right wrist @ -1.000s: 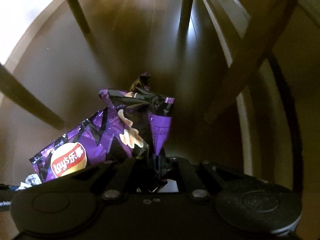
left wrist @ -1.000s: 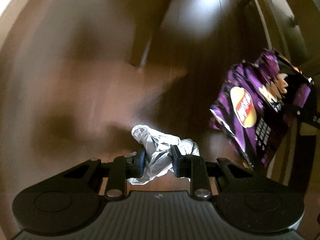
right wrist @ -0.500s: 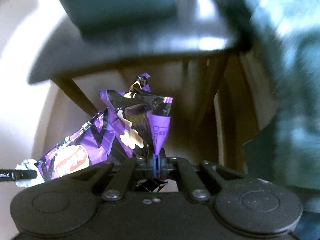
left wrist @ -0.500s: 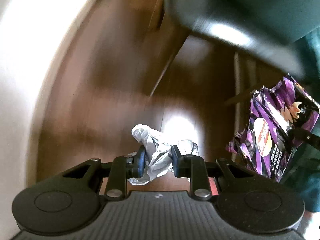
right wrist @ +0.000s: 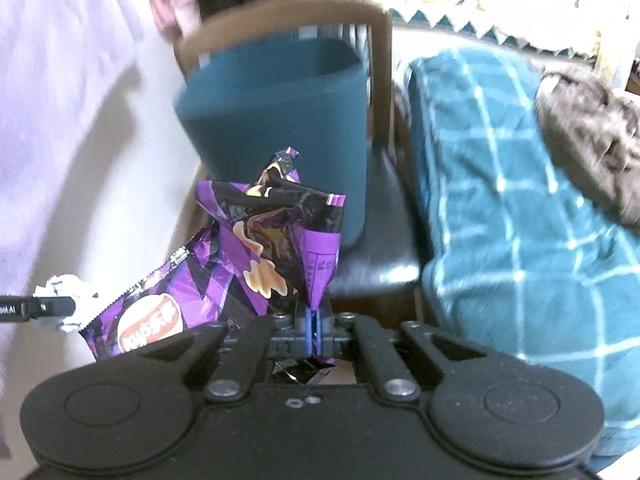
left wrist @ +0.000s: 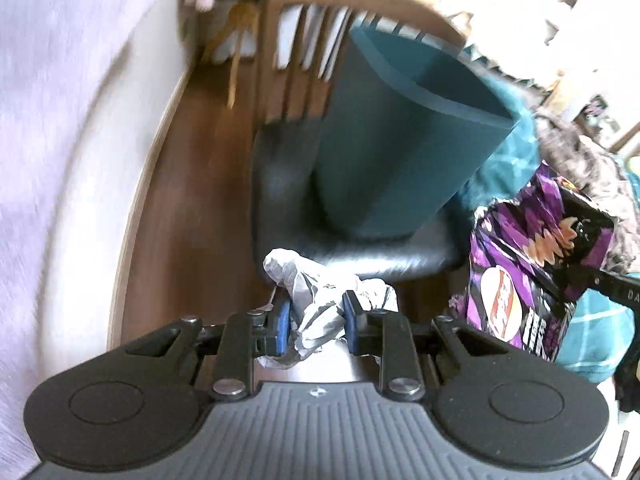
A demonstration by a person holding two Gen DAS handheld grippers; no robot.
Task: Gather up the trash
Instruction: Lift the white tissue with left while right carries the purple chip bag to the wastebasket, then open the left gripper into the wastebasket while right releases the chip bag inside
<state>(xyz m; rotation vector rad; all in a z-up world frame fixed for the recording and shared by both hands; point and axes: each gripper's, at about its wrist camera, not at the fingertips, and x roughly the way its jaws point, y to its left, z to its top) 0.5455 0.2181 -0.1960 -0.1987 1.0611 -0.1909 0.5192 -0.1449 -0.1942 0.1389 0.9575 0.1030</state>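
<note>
- a crumpled white paper wad is clamped between the narrowed jaws of the left gripper, held in the air in front of a wooden chair.
- a teal bin is seen standing on the chair's dark seat, just beyond the wad.
- a purple chip bag is pinched by one corner in the right gripper, whose jaws are pressed nearly together; the bag is held near the bin's front wall.
- a teal checked blanket is draped at the far right.
</note>
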